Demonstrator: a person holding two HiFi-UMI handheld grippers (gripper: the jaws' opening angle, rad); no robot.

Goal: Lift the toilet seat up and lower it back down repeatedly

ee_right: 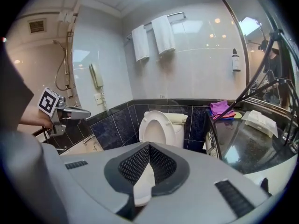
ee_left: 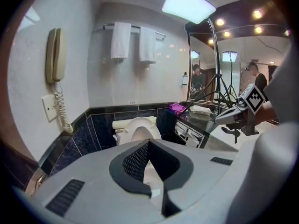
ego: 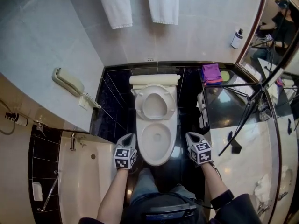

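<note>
- The fingers [ee_left: 135, 160] of our left gripper [ee_left: 148, 142] met at their tips, closed on nothing
- The fingers [ee_right: 133, 164] of our right gripper [ee_right: 148, 144] were pressed together in the same way and were also empty
- In the head view we held the left gripper just beside the left flank of the toilet bowl [ego: 156, 161] and the right gripper just beside its right flank; both pointed toward the back wall, and neither touched the porcelain as far as we could tell
- The toilet seat [ego: 154, 101] stood raised, leaning back toward the tank [ego: 154, 80], well clear of both grippers, so the bowl's rim lay uncovered
- In each gripper view the upright seat showed just above the closed fingertips, and the other gripper, with its marker cube, showed off to the side
- A wall telephone [ego: 67, 81] with a coiled cord hung on the pale tiles to our left, above the bathtub [ego: 88, 181]
- Two white towels [ego: 114, 3] hung side by side on the wall behind the toilet
- To our right a dark glossy surface [ego: 224, 101] carried a folded purple cloth [ego: 211, 72] near the back wall
- A small bottle [ego: 237, 38] sat against the wall beside the mirror [ego: 275, 41]
</note>
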